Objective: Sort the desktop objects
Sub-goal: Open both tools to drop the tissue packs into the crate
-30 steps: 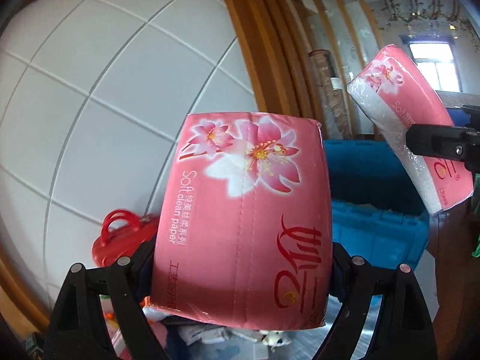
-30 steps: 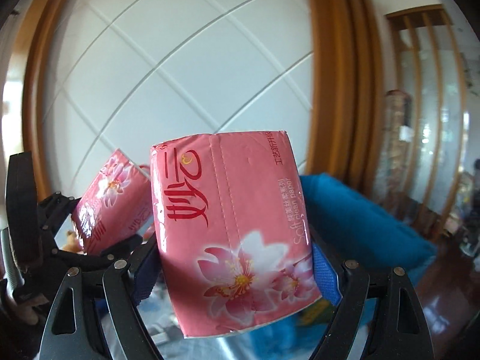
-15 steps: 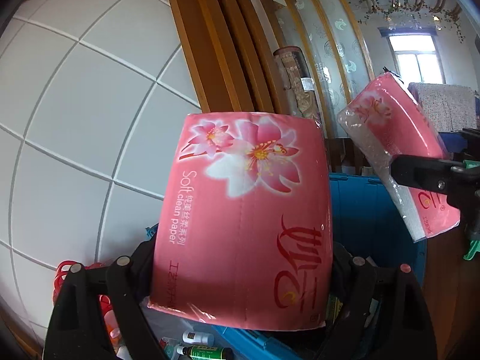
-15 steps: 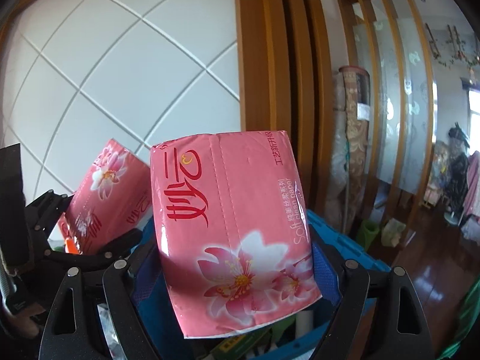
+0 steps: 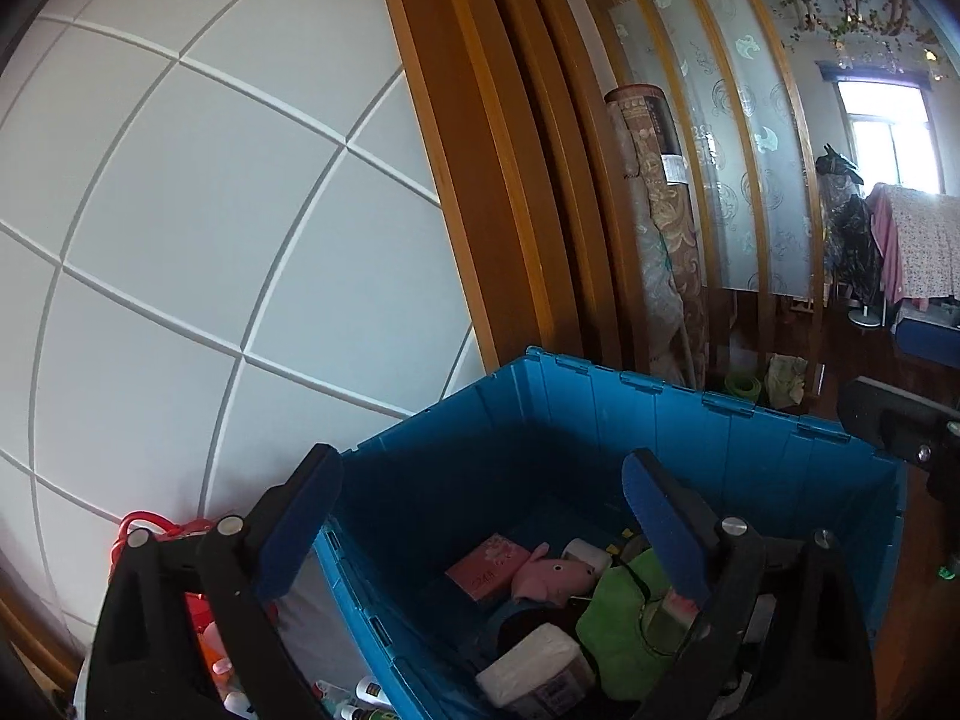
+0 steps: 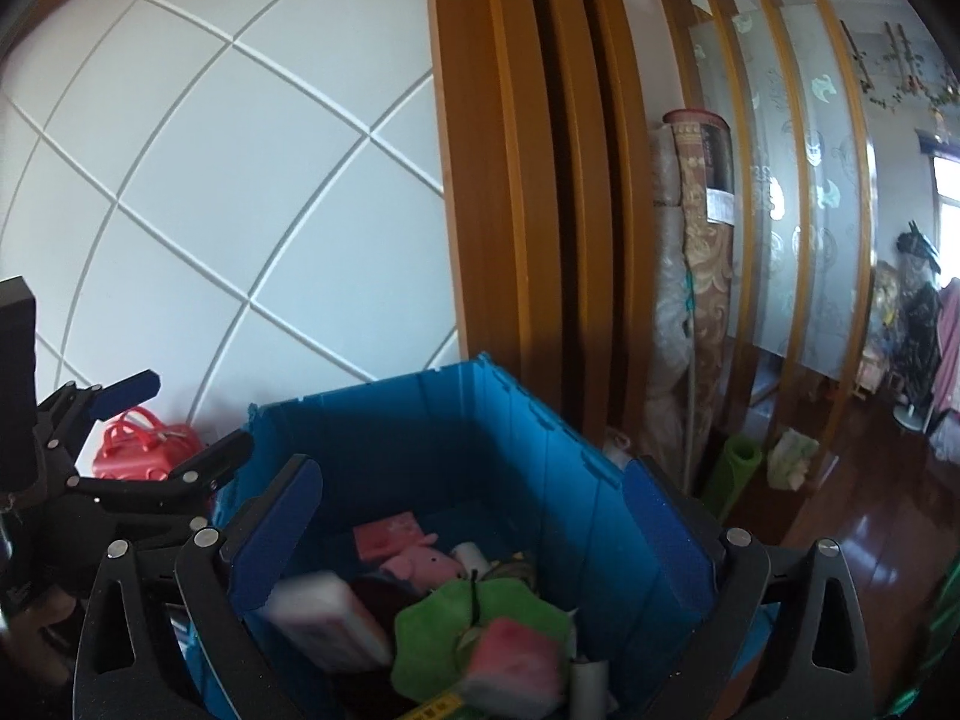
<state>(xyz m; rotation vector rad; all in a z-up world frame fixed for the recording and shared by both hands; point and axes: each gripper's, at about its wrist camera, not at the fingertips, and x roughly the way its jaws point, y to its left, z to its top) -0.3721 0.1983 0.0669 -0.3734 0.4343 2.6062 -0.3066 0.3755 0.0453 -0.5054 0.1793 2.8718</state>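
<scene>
Both glossy pink tissue packs (image 6: 327,621) have dropped into the ribbed blue crate (image 5: 690,438), each hand-held gripper (image 5: 480,516) now wide.

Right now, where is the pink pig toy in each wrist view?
Left wrist: pink pig toy lies low and centre, inside the blue crate.
Right wrist: pig lies lower centre-left in the crate.
Shared landmark: green cloth beside it.

Rolled patterned carpet (image 6: 708,276) upright against wooden-framed glass partition (image 6: 798,180), beside white panelled wall (image 5: 180,228).
</scene>
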